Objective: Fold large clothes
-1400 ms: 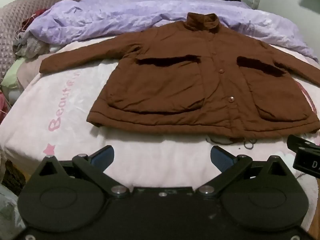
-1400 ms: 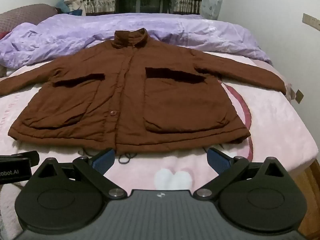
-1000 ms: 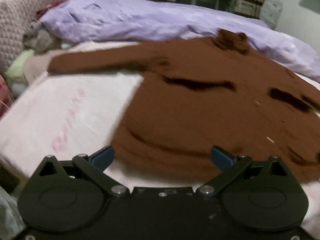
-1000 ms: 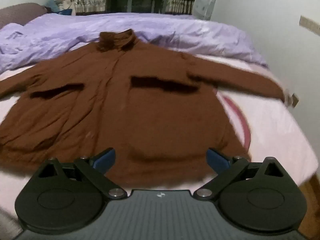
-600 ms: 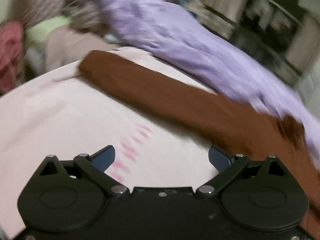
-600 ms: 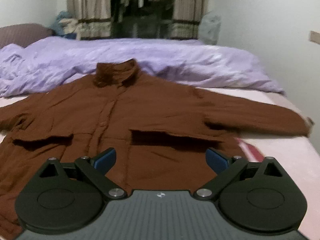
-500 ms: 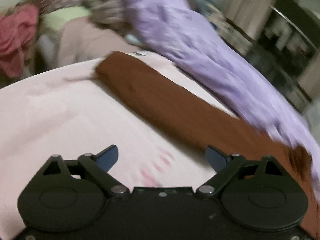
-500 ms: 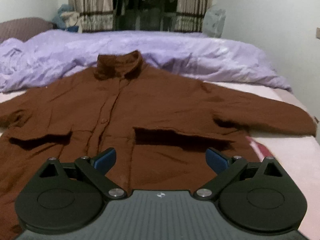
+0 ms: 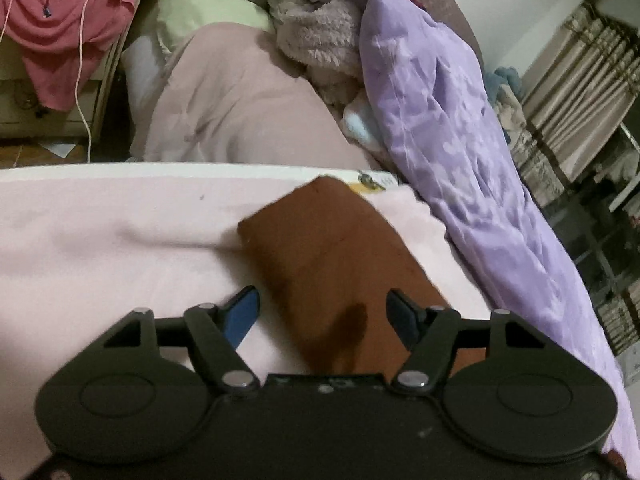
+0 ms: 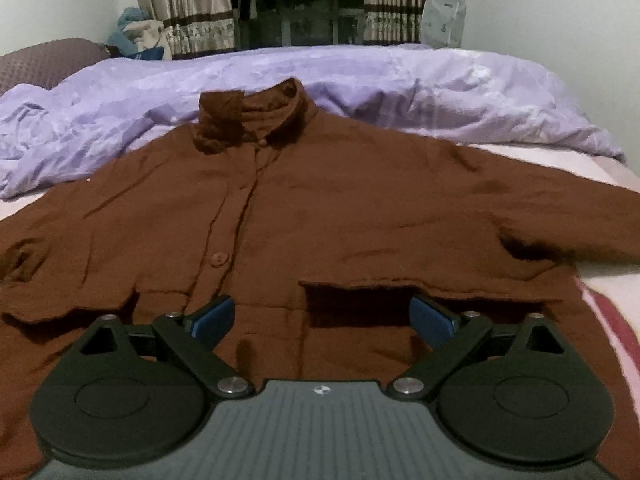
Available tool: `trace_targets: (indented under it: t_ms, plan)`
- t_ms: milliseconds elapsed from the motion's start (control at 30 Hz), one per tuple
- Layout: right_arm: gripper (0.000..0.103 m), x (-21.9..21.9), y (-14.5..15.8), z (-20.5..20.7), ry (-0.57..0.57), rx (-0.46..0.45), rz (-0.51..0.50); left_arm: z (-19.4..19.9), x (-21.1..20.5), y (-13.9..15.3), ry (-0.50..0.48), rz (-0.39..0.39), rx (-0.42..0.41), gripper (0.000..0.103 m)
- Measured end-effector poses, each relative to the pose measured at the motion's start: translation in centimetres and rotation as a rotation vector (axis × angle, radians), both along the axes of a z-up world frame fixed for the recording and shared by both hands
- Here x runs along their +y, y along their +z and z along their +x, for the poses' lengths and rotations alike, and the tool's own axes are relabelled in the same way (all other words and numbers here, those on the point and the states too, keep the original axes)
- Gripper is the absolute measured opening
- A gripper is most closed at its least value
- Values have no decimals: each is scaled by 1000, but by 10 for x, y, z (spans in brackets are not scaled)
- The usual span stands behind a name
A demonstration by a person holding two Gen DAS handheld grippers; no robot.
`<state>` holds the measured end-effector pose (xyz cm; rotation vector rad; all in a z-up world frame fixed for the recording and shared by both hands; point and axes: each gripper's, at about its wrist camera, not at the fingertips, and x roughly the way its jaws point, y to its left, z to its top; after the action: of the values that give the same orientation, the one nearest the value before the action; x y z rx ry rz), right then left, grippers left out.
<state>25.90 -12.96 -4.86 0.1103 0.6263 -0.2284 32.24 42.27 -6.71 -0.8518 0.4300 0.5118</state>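
A large brown jacket (image 10: 340,216) lies flat and face up on the pink bed sheet (image 9: 100,240), collar toward the purple duvet. In the left wrist view its left sleeve (image 9: 328,256) runs up between my blue-padded fingers, cuff end pointing away. My left gripper (image 9: 324,316) hovers over that sleeve; its jaws are closing and the pads are not pressing on the cloth. In the right wrist view my right gripper (image 10: 322,316) is open above the jacket's front, over the right chest pocket flap (image 10: 420,286), holding nothing.
A rumpled purple duvet (image 10: 380,84) lies behind the jacket. Pillows and a fleece bundle (image 9: 320,36) pile at the head of the bed, with a pink cloth (image 9: 60,12) on a bedside cabinet. Curtains (image 10: 192,4) and a wall (image 10: 560,20) bound the far side.
My left gripper swung left from the jacket's hem out to the sleeve cuff, rolled, and narrowed its jaws. My right gripper moved forward from the hem over the jacket's front.
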Motion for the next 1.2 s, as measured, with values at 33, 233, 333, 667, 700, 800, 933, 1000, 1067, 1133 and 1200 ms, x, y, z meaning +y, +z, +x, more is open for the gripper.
trace_targets:
  t_ms: [33, 233, 333, 667, 700, 800, 933, 1000, 1067, 1133, 1200]
  plan:
    - [103, 0, -3, 3, 1, 6, 3, 5, 3, -2, 4, -3, 1, 61]
    - [103, 1, -11, 9, 6, 22, 5, 25, 8, 1, 2, 24, 13, 20]
    - [103, -1, -11, 6, 12, 20, 3, 23, -6, 27, -51, 51, -46, 14]
    - [103, -32, 6, -26, -15, -33, 120, 18, -205, 149, -553, 137, -347, 14]
    - [103, -36, 9, -30, -17, -41, 129, 19, -235, 155, -617, 148, -362, 14]
    - [103, -47, 19, -44, -27, -83, 151, 19, -321, 155, -800, 130, -395, 15]
    - [100, -61, 28, -54, -31, -122, 196, 26, -424, 128, -1040, 61, -338, 73]
    - [98, -67, 29, -54, -10, -122, 241, 22, -452, 113, -1130, 82, -261, 86]
    - [96, -74, 29, -49, 31, -113, 319, 14, -447, 108, -1151, 153, -261, 86]
    - [95, -82, 26, -41, 73, -108, 412, 9, -421, 108, -1089, 223, -267, 86]
    - [92, -89, 20, -26, 94, -97, 521, 11, -386, 104, -1006, 251, -237, 86]
